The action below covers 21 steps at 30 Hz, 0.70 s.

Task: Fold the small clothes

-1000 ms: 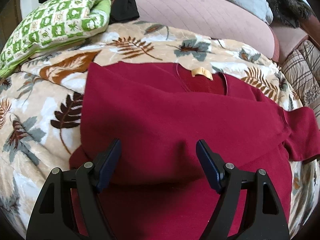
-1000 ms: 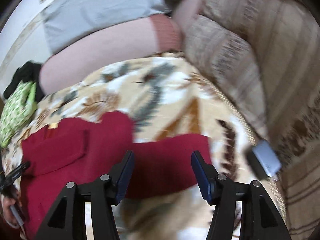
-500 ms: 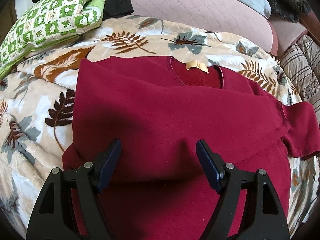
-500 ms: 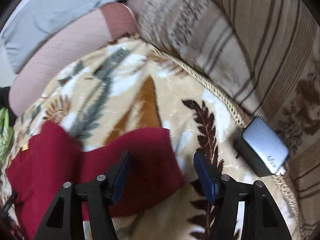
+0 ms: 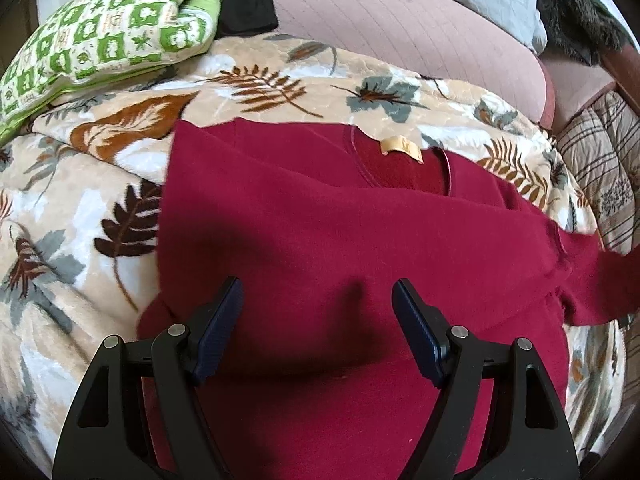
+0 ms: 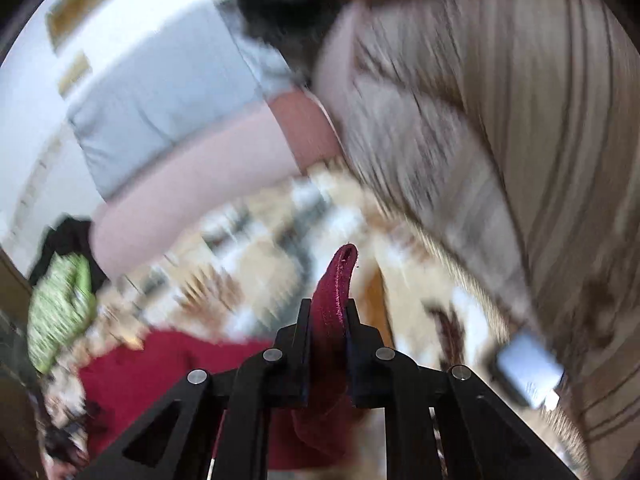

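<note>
1. A dark red sweater (image 5: 320,240) lies flat on a bed, on top of a soft blanket (image 5: 72,216) with brown and grey leaves on it
2. The neck of the sweater points away from the camera, and a small tan tag (image 5: 401,149) sits inside the neck hole
3. One sleeve is folded across the front of the sweater, from the far left side over to the right
4. The left gripper (image 5: 318,304) hangs just above the lower middle of the sweater – its two blue pads (image 5: 222,328) are spread wide, with nothing between them
5. The gripper's shadow falls on the red cloth under it
6. The right gripper (image 6: 329,320) is pressed together on a sleeve (image 6: 334,300) of the same sweater, and the red cuff sticks up between its black fingers
7. The right wrist view is very blurry, so small things there are hard to make out
8. In the left wrist view the sleeve end (image 5: 608,284) looks blurry too, at the right edge of the sweater
9. A green and white pillow (image 5: 104,40) rests at the far left of the bed, next to some black cloth (image 5: 248,0)
10. A long pink cushion (image 5: 400,32) lies behind the blanket – a striped cushion (image 6: 520,140) stands on the right side
11. A small grey box (image 6: 528,368) sits near the striped cushion, on the edge of the blanket
</note>
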Tool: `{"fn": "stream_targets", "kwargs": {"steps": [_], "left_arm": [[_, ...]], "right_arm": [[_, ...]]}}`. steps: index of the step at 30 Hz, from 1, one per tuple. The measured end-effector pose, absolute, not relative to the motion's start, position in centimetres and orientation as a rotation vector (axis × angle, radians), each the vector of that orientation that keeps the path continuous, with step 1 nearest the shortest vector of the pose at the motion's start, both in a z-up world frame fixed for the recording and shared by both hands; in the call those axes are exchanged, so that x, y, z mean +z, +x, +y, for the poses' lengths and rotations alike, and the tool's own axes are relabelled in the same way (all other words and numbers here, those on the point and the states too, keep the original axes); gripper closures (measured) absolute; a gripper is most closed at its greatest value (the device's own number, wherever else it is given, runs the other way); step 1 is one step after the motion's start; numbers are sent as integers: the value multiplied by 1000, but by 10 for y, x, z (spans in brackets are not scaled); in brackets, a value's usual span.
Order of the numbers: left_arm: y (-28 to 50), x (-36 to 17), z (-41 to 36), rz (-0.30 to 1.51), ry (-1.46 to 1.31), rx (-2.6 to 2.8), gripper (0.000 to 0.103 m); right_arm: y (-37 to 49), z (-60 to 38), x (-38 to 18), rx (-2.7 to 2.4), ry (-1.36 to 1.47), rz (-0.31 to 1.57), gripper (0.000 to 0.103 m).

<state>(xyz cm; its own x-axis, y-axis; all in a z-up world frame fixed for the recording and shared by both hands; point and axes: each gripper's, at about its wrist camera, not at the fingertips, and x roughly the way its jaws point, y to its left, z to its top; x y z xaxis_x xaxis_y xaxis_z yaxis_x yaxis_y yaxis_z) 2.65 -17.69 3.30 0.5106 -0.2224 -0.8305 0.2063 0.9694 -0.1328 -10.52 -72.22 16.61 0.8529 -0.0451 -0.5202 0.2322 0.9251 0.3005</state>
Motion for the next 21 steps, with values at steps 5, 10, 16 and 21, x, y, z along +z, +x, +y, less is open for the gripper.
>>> {"fn": "stream_targets", "kwargs": {"steps": [5,10,16,21], "left_arm": [[28,50,-152,969,-46,-252,26],[28,63,-117,941,-115,-227,26],[23,64,-92,934,-123,-213,26],[20,53,-90,948,-131,-221,26]], "right_arm": [[-96,-651,270,64,334,371,96],[-63,-530,286,337,243,412,96],[-26,-425,216,380,96,554,96],[6,-446,142,130,-95,685,29]]}}
